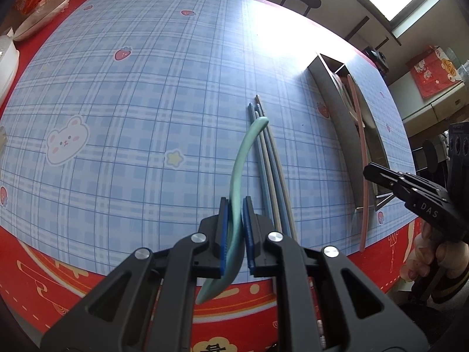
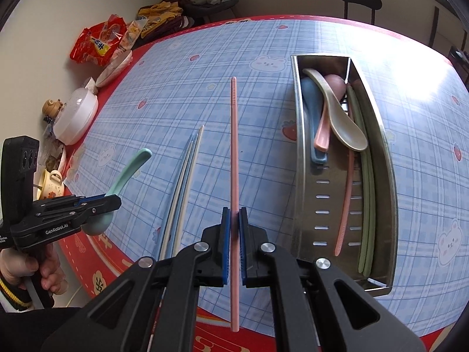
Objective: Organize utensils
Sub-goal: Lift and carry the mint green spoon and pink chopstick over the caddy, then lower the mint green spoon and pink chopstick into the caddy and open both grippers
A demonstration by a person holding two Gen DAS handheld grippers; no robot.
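Two hand-held grippers are working above a table covered by a blue plaid cloth (image 2: 181, 67) with bear and strawberry prints. The left gripper (image 1: 235, 223) is clamping a mint-green plastic soup spoon (image 1: 241, 158) by its handle near the bowl, so the handle is arching forward from the jaws while the bowl is hanging back beneath them. The right gripper (image 2: 234, 228) is pinching a single slim pink plastic chopstick (image 2: 233, 146) about a third of the way up from its blunt end, the ridged tip pointing straight ahead.

Just left of the right gripper, a bundle of blue and cream chopsticks (image 2: 183, 182) is lying on the cloth. To its right, a long stainless-steel utensil tray (image 2: 302, 158) is already holding spoons and more chopsticks.

Both pieces look light, rigid and smooth, so they could swivel or slide in a narrow pinch. Gripping nearer the chopstick's middle would probably balance it better.
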